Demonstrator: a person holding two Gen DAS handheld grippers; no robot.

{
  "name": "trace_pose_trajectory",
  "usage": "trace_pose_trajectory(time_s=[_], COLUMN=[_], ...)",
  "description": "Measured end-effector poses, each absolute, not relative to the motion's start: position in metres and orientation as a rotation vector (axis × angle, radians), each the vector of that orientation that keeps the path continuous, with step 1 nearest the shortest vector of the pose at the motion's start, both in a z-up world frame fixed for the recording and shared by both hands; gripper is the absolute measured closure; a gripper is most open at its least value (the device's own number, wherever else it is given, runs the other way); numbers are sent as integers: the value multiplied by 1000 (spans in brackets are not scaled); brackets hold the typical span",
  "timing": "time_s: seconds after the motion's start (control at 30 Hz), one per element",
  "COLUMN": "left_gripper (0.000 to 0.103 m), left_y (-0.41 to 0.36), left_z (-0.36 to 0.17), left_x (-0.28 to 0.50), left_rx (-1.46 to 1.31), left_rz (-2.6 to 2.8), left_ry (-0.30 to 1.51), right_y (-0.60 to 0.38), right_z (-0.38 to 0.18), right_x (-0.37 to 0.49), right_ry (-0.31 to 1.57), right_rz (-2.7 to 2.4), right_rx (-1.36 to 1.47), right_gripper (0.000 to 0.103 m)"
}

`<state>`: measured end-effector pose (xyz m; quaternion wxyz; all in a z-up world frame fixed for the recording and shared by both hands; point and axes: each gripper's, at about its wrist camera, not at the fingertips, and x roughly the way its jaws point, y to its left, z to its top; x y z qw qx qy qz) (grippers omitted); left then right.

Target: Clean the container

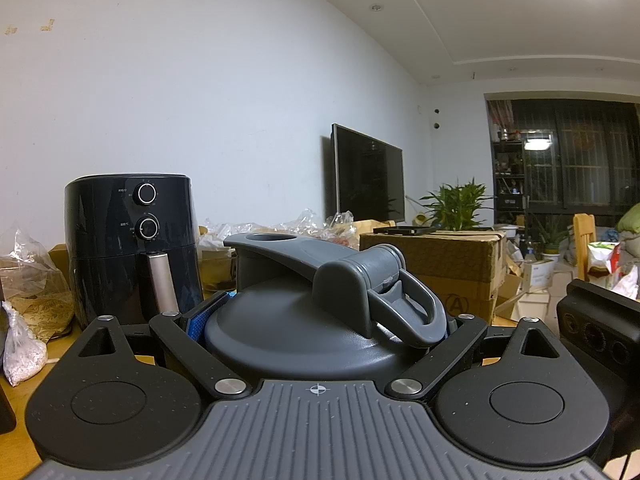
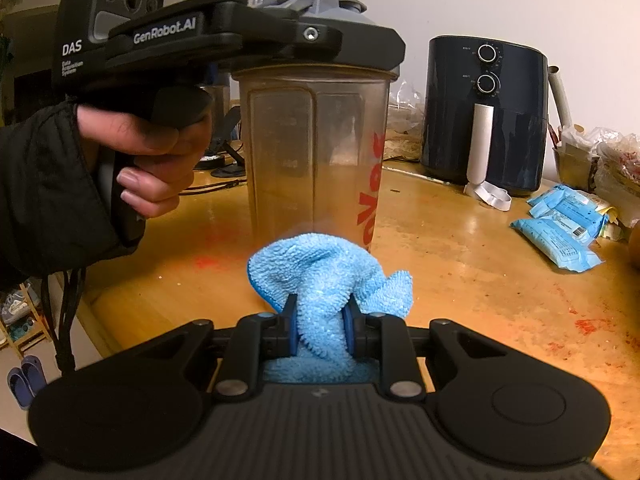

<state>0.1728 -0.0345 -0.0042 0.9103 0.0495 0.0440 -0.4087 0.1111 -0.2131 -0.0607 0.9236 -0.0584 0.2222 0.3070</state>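
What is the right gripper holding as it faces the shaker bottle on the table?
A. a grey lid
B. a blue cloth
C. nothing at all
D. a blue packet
B: in the right wrist view the right gripper has its pads pressed on a bunched blue cloth, just in front of the shaker bottle.

The wooden bench [image 2: 460, 264] is glossy and yellow-brown, marked with red stains. On it stand a clear shaker bottle [image 2: 316, 152] with red lettering and a dark air fryer [image 2: 486, 116] near the wall. Blue wet-wipe packs [image 2: 560, 228] lie to the right, beside crumpled plastic bags [image 2: 612, 160].
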Motion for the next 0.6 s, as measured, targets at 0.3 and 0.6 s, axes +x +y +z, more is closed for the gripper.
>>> trace_pose_trajectory(time_s=[0.3, 0.6], left_gripper=[8, 8], left_y=[-35, -35], left_z=[-5, -4], left_x=[173, 173], left_rx=[103, 104], left_rz=[-842, -840], left_ry=[91, 95], right_y=[-204, -207], right_z=[-56, -58], right_x=[117, 117], right_ry=[528, 524], right_rz=[624, 622], right_rx=[-183, -152], right_gripper=[91, 92])
